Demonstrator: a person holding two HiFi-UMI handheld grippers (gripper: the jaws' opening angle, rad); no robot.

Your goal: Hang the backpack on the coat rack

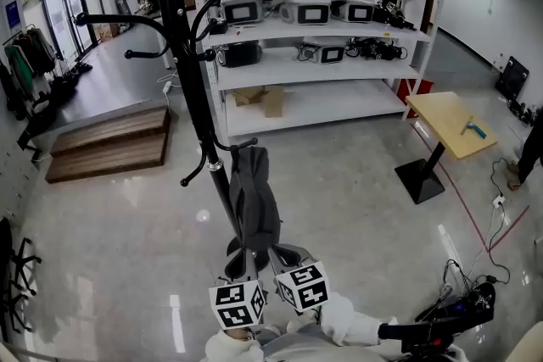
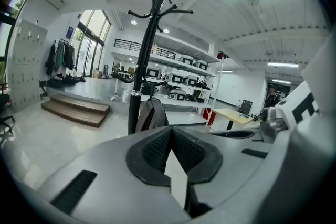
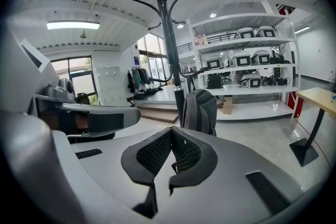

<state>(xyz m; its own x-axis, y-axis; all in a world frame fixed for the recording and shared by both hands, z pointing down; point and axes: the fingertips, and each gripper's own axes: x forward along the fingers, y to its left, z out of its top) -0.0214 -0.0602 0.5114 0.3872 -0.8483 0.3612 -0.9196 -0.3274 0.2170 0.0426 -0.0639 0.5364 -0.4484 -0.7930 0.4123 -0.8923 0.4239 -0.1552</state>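
The grey backpack [image 1: 253, 199] hangs upright against the pole of the black coat rack [image 1: 191, 72], its top at a low hook [image 1: 242, 146]. Through the left gripper view the backpack [image 2: 152, 115] shows beside the rack pole [image 2: 140, 76]; the right gripper view has the backpack [image 3: 200, 112] in front of the pole [image 3: 170, 39]. Both grippers are held low and close to the person, short of the backpack and apart from it. My left gripper [image 1: 240, 263] [image 2: 170, 131] is shut with nothing in it. My right gripper [image 1: 287, 260] [image 3: 171, 131] is shut and empty too.
A white shelf unit [image 1: 322, 13] with several devices stands behind the rack. A small wooden table [image 1: 450, 123] is at the right, wooden steps [image 1: 110, 144] at the left, hanging clothes [image 1: 30, 55] far left. Cables and gear [image 1: 458, 309] lie at the bottom right.
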